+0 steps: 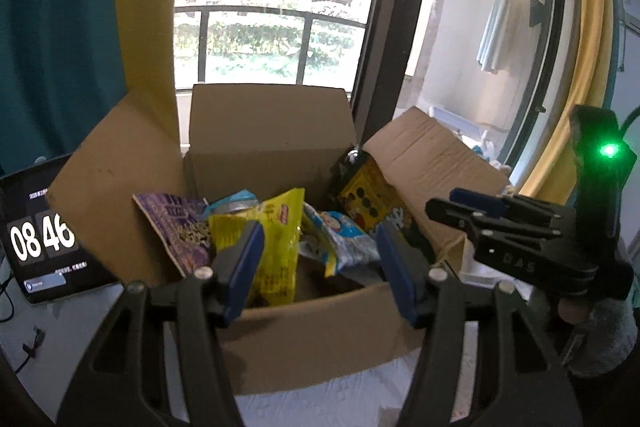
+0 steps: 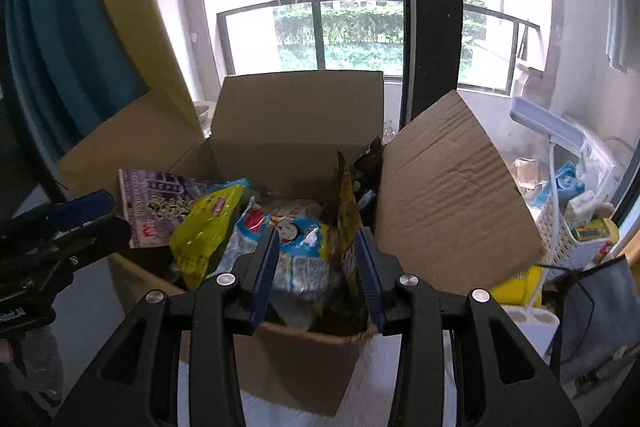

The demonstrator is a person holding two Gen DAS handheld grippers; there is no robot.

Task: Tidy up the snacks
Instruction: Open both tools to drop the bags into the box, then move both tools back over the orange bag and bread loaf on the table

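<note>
Both grippers hover just in front of the open cardboard box (image 1: 304, 339), which already stands packed with snacks, so I judge the task to be at the point between placing one packet and dealing with the next. The left gripper (image 1: 320, 267) has its jaws apart with nothing between them; they frame the yellow packet (image 1: 268, 247) at the box's near edge without touching it. The right gripper (image 2: 318, 267) is also parted, more narrowly, and empty, its jaws facing the blue and white packet (image 2: 296, 251) in the middle of the box. A purple packet (image 2: 160, 203) leans in the left corner, a yellow and black packet (image 1: 372, 203) against the right wall. The next move probably calls for tidying what sticks up, or fetching another snack.
</note>
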